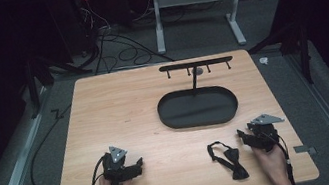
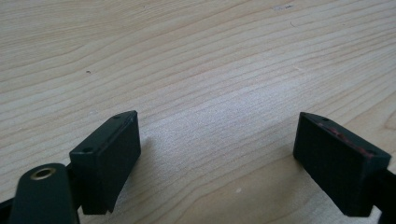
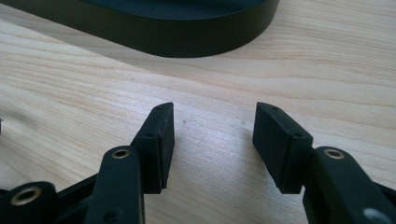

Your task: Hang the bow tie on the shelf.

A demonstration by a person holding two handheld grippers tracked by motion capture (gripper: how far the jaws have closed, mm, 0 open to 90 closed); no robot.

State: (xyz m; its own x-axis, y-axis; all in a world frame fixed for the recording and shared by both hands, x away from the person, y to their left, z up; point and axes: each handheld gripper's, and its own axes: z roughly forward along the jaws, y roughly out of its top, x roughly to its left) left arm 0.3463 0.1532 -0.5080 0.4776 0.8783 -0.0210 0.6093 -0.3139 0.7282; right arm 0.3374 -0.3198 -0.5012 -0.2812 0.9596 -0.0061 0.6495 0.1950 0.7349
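A black bow tie [image 1: 227, 157] with its strap lies flat on the wooden table [image 1: 120, 110] near the front, just left of my right gripper [image 1: 242, 134]. That gripper [image 3: 214, 122] is open over bare wood, its jaws empty, and faces the wall of the black oval tray [image 3: 187, 37]. The same tray [image 1: 199, 115] forms the base of a stand with a hook bar [image 1: 195, 64] at the table's back middle. My left gripper [image 1: 139, 163] rests at the front left, held by a hand. Its jaws [image 2: 217, 140] stand wide open above bare wood.
Beyond the far table edge, cables [image 1: 120, 49] and a white desk frame [image 1: 195, 16] sit on the grey floor. Grey tape marks [image 1: 304, 150] sit at the table's front corners. Bare wood lies between the two grippers and left of the tray.
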